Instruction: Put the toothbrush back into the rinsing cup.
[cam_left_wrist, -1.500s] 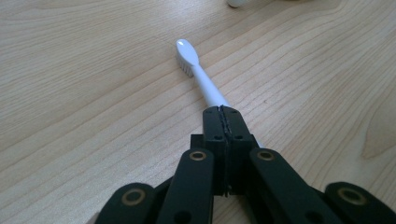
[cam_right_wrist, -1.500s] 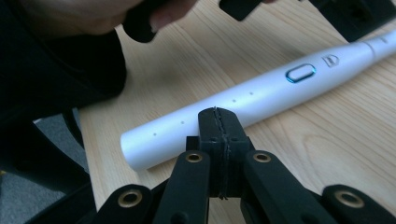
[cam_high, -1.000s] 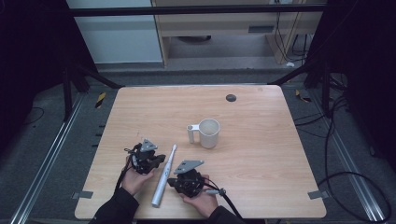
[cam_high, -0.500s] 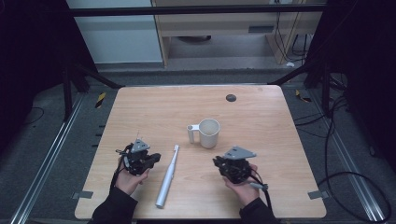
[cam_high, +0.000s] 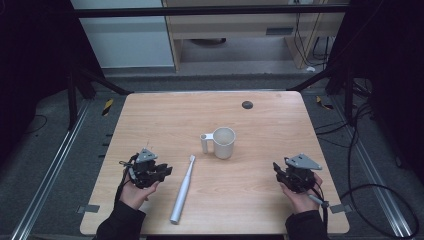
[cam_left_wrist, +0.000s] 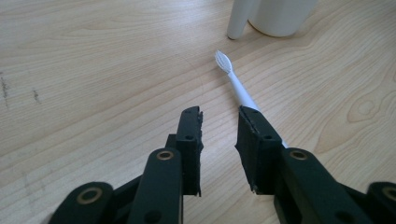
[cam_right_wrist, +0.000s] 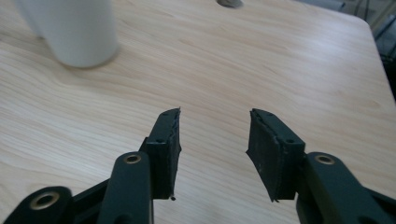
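Both hand-held grippers, left (cam_left_wrist: 219, 135) and right (cam_right_wrist: 212, 140), have just been opening, nothing between them; the left one's jaw hides part of the toothbrush (cam_left_wrist: 233, 79), and the mug (cam_left_wrist: 275, 16) is cut off.

Mug (cam_left_wrist: 275, 16) cut off at top edge

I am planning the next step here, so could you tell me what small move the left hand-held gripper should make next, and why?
Probably ease the left hand-held gripper slightly rightward in its own view and down over the electric toothbrush. Its jaws have just been opening with nothing between them, and the handle lies flat on the table, partly behind one jaw, brush head toward the white mug.
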